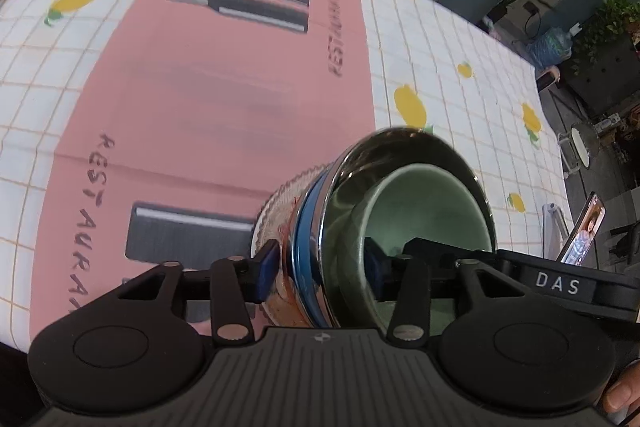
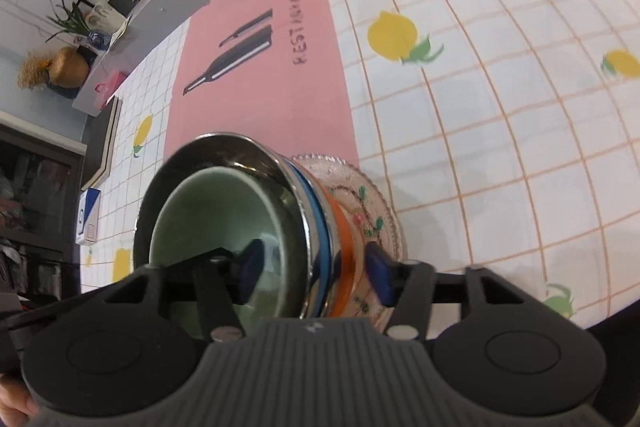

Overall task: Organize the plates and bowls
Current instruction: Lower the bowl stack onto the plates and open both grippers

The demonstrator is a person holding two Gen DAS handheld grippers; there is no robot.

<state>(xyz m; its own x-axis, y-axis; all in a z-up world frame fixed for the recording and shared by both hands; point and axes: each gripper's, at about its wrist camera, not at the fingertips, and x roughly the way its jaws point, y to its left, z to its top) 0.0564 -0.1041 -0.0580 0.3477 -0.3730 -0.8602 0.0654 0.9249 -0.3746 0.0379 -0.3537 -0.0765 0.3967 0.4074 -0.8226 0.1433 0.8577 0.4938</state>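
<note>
Both the left gripper [image 1: 320, 267] and right gripper [image 2: 314, 267] clamp opposite rims of a tilted stack [image 1: 316, 227] of plates and bowls above the placemat [image 1: 224, 87].

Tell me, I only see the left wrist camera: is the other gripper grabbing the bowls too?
Observer: Yes. The right gripper is shut on the stack. One finger sits inside the green bowl and the other presses on the glass plate.
Operator: Is there something orange in there? I only see a bit of red.
Observer: Yes, an orange dish sits between the blue plate and the glass plate.
Operator: Is the glass plate plain?
Observer: No, from the right wrist it shows a red and green pattern.
</note>
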